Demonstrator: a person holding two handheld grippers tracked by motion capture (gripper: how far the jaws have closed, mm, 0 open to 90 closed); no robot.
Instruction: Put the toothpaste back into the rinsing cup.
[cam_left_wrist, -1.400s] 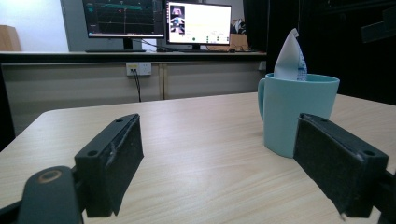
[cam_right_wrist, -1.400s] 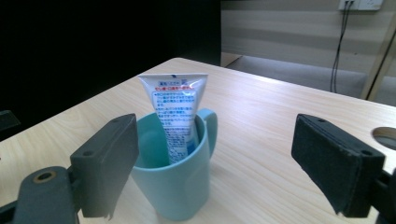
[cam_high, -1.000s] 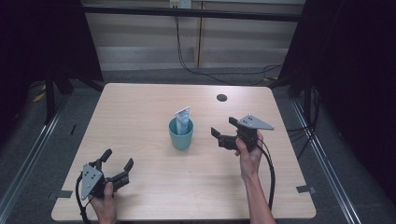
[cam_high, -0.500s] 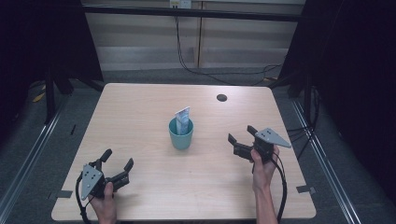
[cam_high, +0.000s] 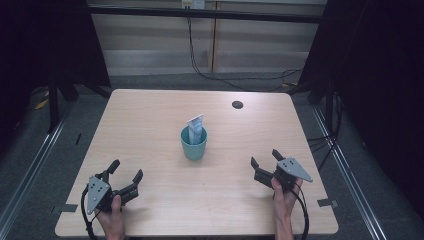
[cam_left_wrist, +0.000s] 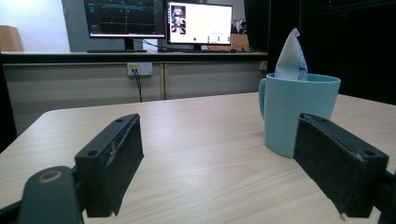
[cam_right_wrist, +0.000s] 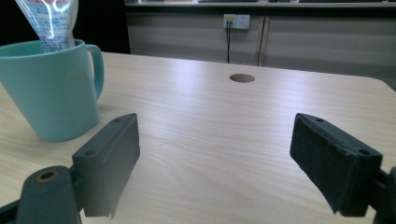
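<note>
While both of our grippers rest low near the front edge of the table (cam_high: 150, 115), the work's thing sits between them and farther forward: a teal mug (cam_high: 193, 144) standing upright near the table's middle, with a white tube (cam_high: 196, 126) propped inside it, flat crimped end up and leaning slightly. In the left gripper view the mug (cam_left_wrist: 292, 112) stands ahead and to the right of our jaws, its handle turned away to the far side, the tube (cam_left_wrist: 290, 58) poking well above the rim.

Our left gripper (cam_high: 125, 176) has its 2 jaws spread wide and holds nothing; our right gripper (cam_high: 264, 159) is likewise wide apart and empty. Each points toward the mug, well apart from it, so neither touches anything.

We judge that this is a parked pose: the hands sit back at the near edge so that the mug stands free and unshadowed, and the jaws stay spread so either one could go in without first having to part. Standing the tube in the mug keeps it upright and easy to pinch from above. A small dark hole (cam_high: 237, 104) marks the far side of the table.
</note>
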